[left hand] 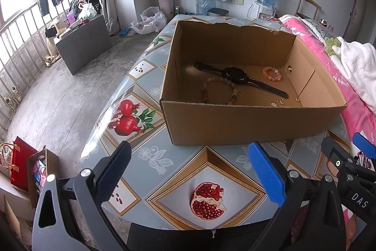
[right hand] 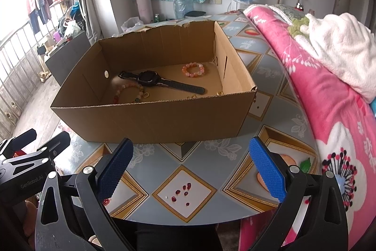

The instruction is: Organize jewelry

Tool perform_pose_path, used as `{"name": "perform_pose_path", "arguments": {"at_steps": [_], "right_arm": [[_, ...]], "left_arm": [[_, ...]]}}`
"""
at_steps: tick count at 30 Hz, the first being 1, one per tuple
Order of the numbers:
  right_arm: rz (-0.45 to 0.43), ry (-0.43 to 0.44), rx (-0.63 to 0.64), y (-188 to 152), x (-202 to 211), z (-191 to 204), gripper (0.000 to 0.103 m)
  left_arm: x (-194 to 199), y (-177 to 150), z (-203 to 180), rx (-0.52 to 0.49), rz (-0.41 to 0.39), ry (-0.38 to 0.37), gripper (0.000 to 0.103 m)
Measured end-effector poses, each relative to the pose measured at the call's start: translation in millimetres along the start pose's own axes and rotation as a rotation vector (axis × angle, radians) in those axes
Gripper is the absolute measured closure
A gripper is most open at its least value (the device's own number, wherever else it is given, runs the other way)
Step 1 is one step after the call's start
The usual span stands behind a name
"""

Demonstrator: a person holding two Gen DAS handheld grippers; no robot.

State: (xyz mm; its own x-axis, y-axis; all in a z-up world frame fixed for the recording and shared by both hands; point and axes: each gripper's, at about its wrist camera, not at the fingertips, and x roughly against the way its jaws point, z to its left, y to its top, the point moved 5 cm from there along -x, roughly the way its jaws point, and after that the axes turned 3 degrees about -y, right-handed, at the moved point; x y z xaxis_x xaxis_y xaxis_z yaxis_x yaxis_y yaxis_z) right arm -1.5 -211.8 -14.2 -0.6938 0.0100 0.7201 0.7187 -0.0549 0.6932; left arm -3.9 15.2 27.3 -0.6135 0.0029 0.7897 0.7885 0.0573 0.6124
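Observation:
An open cardboard box (left hand: 246, 120) (right hand: 150, 119) stands on the patterned table. Inside lie a black watch (left hand: 237, 77) (right hand: 155, 81), a large multicoloured bead bracelet (left hand: 218, 91) (right hand: 129, 91), a small pink bead bracelet (left hand: 272, 73) (right hand: 193, 69) and small gold rings and earrings (left hand: 279, 102) (right hand: 219, 93) near the front wall. My left gripper (left hand: 190, 172) stands open over the table in front of the box, empty. My right gripper (right hand: 190, 172) is open too, empty, just before the box's near wall. Each gripper shows at the other view's edge.
A pink flowered blanket (right hand: 329, 91) with a white towel (right hand: 338, 48) lies along the table's right side. The table (left hand: 145, 152) ends at the left over a concrete floor with a grey cabinet (left hand: 84, 46). Bags (left hand: 21, 164) sit low left.

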Motion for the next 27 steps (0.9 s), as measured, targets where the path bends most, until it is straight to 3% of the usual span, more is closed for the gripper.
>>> {"name": "perform_pose_path", "arguments": {"at_steps": [27], "right_arm": [[0.001, 0.004, 0.002, -2.3, -3.3, -1.4, 0.008]], "left_arm": [[-1.5, -3.1, 1.3, -0.004, 0.004, 0.003, 0.005]]}}
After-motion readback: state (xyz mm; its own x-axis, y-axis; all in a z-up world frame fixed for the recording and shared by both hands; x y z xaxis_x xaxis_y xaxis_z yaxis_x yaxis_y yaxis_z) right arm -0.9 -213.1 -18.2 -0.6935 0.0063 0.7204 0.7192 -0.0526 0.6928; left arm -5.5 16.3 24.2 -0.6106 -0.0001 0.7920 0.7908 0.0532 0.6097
